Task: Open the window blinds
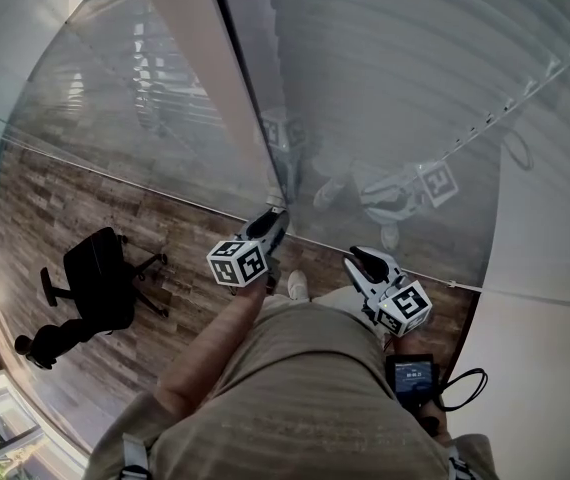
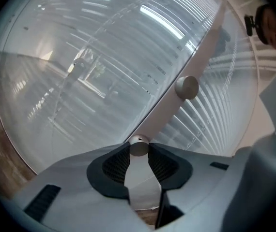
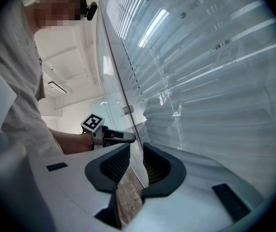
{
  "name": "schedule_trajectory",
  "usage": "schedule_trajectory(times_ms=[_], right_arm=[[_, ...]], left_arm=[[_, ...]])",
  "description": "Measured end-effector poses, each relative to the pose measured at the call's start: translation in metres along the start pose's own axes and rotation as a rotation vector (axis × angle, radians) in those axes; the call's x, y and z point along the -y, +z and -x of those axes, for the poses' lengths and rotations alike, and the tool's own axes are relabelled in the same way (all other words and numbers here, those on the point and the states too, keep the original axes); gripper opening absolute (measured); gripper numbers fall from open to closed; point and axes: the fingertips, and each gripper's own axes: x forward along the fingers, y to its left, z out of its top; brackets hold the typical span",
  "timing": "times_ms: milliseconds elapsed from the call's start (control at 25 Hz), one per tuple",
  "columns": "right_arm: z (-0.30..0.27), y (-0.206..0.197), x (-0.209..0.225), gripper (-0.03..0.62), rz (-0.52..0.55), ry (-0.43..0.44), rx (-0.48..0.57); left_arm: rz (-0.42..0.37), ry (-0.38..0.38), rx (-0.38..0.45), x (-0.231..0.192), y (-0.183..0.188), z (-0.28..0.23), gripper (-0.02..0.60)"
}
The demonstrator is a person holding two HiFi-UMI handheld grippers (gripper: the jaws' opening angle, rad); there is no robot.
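The window blinds (image 3: 215, 76) are white horizontal slats behind glass. They lie flat and overlap, filling the pane to the right of the white window post (image 2: 176, 108). The left gripper (image 2: 139, 149) is clamped on a small silver knob (image 2: 139, 145) low on that post. A second knob (image 2: 187, 87) sits higher up the post. The right gripper (image 3: 135, 161) hovers right of the post, before the blinds, its jaws apart with nothing gripped.

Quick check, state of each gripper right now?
Left gripper: shut on the silver knob of the window frame.
Right gripper: open, nothing between its jaws.
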Motion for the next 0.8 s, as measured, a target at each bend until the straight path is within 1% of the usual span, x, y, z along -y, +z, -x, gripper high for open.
schedule_trajectory(times_ms=[200, 400, 560, 680, 800], right_arm=[[-0.004, 0.004, -0.001, 0.090, 0.006, 0.001, 0.001], [-0.008, 0.003, -0.001, 0.090, 0.009, 0.005, -0.003], [-0.009, 0.004, 0.000, 0.091, 0.007, 0.007, -0.002], [-0.010, 0.009, 0.001, 0.091, 0.010, 0.006, -0.006], [-0.012, 0.006, 0.002, 0.090, 0.015, 0.007, -0.010]], left_arm=[[0.279, -0.106, 0.007, 0.001, 0.001, 0.000, 0.132], [0.455, -0.207, 0.030, 0.003, 0.003, -0.001, 0.132], [0.568, -0.279, 0.042, 0.006, 0.004, -0.001, 0.132], [0.694, -0.363, 0.055, 0.013, 0.009, -0.002, 0.132], [0.807, -0.446, 0.051, 0.008, 0.004, -0.005, 0.132]])
